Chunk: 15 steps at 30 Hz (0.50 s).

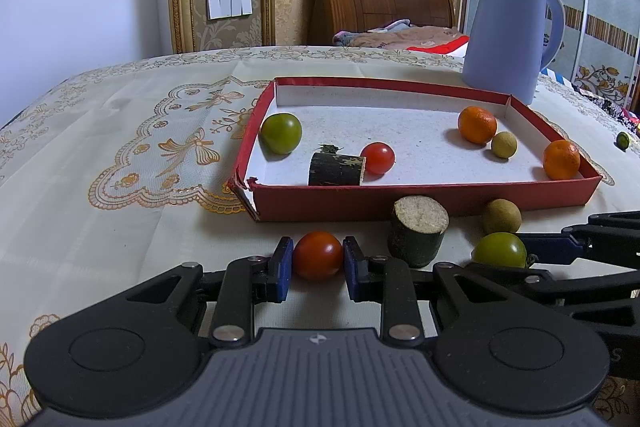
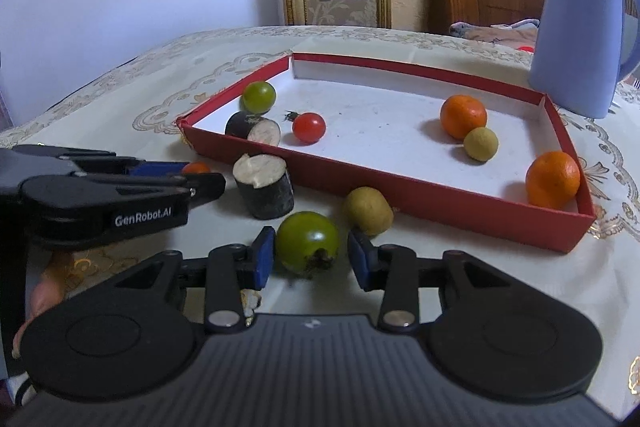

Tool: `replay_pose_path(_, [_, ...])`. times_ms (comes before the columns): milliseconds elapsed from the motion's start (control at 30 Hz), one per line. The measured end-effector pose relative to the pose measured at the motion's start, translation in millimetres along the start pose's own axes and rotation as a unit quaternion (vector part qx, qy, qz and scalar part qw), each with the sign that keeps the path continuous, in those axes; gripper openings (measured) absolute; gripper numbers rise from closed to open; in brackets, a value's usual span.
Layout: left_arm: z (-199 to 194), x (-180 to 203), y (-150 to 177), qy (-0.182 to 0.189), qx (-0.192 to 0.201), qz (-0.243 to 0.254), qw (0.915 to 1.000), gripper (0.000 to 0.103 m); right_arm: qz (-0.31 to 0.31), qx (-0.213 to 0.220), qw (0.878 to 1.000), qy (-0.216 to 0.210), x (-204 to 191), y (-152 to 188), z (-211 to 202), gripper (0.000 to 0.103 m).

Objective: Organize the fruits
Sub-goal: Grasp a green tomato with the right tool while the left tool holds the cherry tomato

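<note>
A red tomato (image 1: 318, 255) sat on the counter (image 1: 120, 227), squeezed between the blue fingers (image 1: 283, 263) of the left gripper (image 1: 317, 263). At its 3 o'clock stood a dark cut stump piece (image 1: 418, 231), and past that a green tomato (image 2: 307, 242) lay between the right gripper's (image 2: 311, 259) fingers (image 2: 263, 257). The left finger touched it, but a small gap showed at the right finger, so it was not squeezed. A brownish little fruit (image 2: 368, 211) lay at the green tomato's 1 o'clock. At 12 o'clock was the red tray (image 1: 424, 199), holding two oranges, a red tomato, a green one and another stump piece. The left gripper's side read "GenRobot.AI" (image 2: 143, 218). A blue kettle (image 1: 508, 35) stood behind the tray.
</note>
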<state>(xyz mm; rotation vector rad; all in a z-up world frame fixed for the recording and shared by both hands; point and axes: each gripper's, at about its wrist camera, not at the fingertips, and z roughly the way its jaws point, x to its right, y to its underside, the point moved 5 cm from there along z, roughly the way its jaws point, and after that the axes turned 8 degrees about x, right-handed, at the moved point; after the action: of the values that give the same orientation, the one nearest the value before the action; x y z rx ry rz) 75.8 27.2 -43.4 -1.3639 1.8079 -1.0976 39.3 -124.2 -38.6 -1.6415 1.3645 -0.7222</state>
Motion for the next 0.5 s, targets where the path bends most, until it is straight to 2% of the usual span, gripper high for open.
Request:
replay_pose_path(67, [0.0,-0.2,0.0,0.000,0.000,-0.001,1.0000,0.026,-0.009,0.003,1.000,0.005,-2.0,1.3,0.0,0.031])
replay_pose_path(500, [-1.0,-0.7,-0.1,0.006,0.002,-0.009,0.9999,0.026,0.005,0.009,1.000,-0.002,1.2,2.5,-2.2,0.031])
